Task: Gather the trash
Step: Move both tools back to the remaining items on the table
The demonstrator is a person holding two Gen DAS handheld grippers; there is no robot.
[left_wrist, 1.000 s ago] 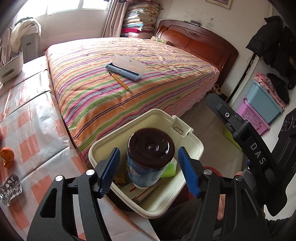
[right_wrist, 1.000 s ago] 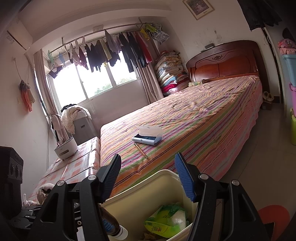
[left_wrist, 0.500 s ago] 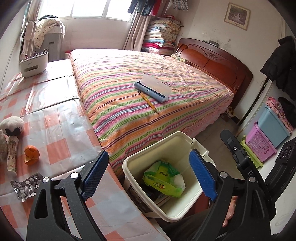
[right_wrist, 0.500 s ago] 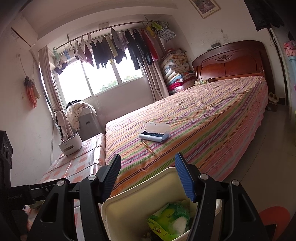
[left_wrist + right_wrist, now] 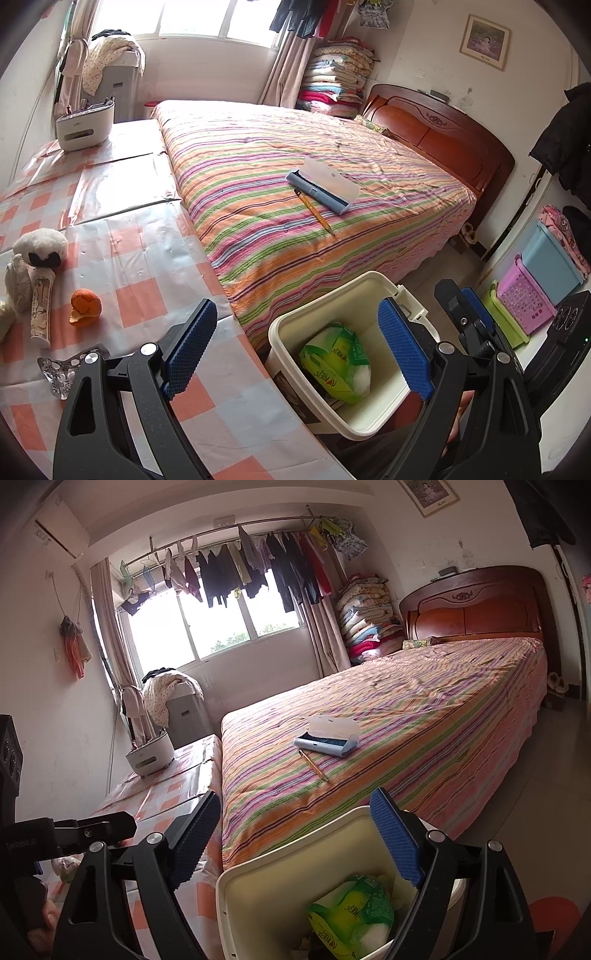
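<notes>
Two grippers are working over a cream plastic waste bin [image 5: 373, 424] that is standing on the floor just off the near corner of the table, beside the striped bed [image 5: 295, 177].

The left gripper [image 5: 295, 354] is hanging with its blue-padded jaws spread wide and nothing between them; its view is taking in the table with the orange-and-white checked plastic cover [image 5: 122, 266] and the bin together.

The right gripper [image 5: 295, 849] has just been opening. Its jaws are now standing apart, straddling the bin's far rim without pinching it, so the bin appears released.

Done so far, judging from the bin's contents: a green-and-white crumpled plastic wrapper [image 5: 340, 362] is lying on top inside, with flat paper or card partly showing beneath it. What else is lying under the wrapper cannot be read from either view.

Left to do, judging from the table: an orange piece of fruit peel [image 5: 85, 306] is sitting near the table's left edge, well apart from the bin. A clear, empty-looking blister pack [image 5: 61, 369] is lying just beside the left gripper's left finger, toward the near left corner. A pale printed tube [image 5: 41, 306] and some white fluffy stuff [image 5: 38, 245] are resting at the left edge; whether those count as trash is uncertain.

Estimate: the task is partway through, with at least two pickups remaining.
</notes>
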